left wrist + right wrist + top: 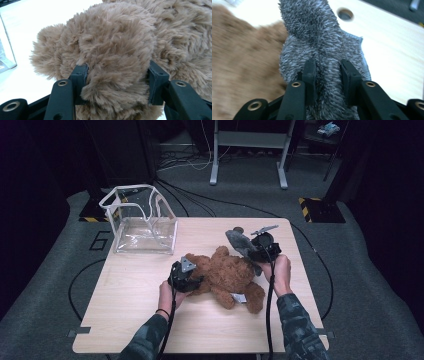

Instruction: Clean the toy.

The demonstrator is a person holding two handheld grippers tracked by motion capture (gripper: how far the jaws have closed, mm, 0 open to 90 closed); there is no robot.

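- The brown teddy bear point(227, 276) was shaggy and tan-furred, sprawled flat near the middle of the table point(130, 305), limbs spread, one leg stretched toward the near right edge with a small pale tag beside it.
- A rounded, fluffy part at its left end sat squeezed between the jaws of the left claw point(117, 82), fur bulging out above and around the pads.
- The grey plush toy point(240, 243) had short, bristly, grey-and-white flecked pile and a light blue edge; it lay just beyond the bear, touching its far right side.
- A narrow fold of it was pinched in the right claw point(328, 75).
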